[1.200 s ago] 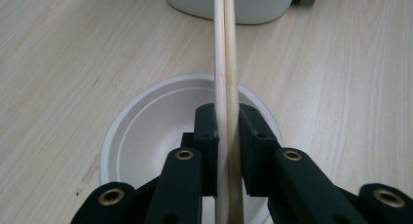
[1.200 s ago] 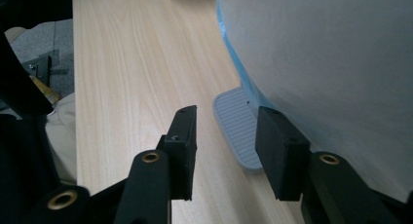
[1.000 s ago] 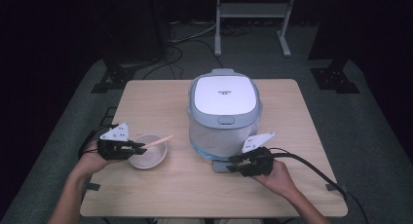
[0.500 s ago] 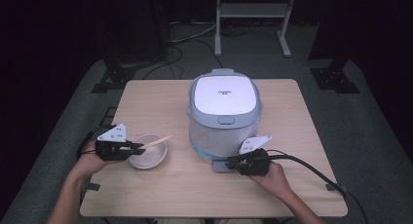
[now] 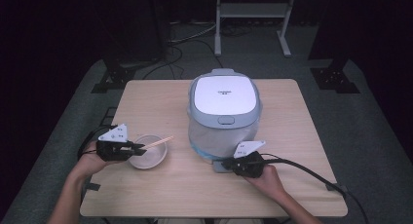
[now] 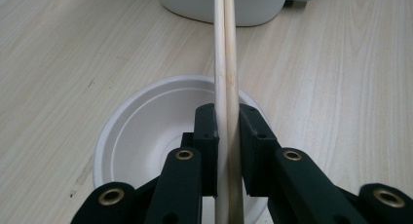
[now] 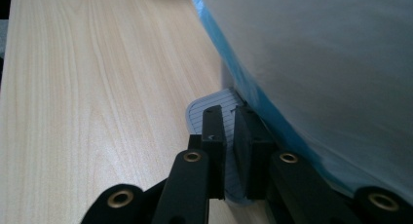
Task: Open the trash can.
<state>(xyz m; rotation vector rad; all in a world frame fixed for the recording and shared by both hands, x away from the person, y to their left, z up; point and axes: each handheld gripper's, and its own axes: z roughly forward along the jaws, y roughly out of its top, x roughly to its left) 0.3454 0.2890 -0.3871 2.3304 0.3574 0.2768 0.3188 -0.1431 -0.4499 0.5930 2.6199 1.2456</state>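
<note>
The left gripper (image 5: 138,148) is clamping a pair of chopsticks (image 6: 225,63) over the white bowl (image 5: 150,158) at the counter's (image 5: 160,97) near left. The right gripper (image 7: 230,121), low against the rice cooker (image 5: 223,112), has just been closing its jaws on a flat grey ribbed tab (image 7: 214,104) at the cooker's base. That thin tab is risking a slip, or the cooker may be dragged toward the near edge. Open room is lying between the two hands; the cooker wall is crowding the right jaws.
</note>
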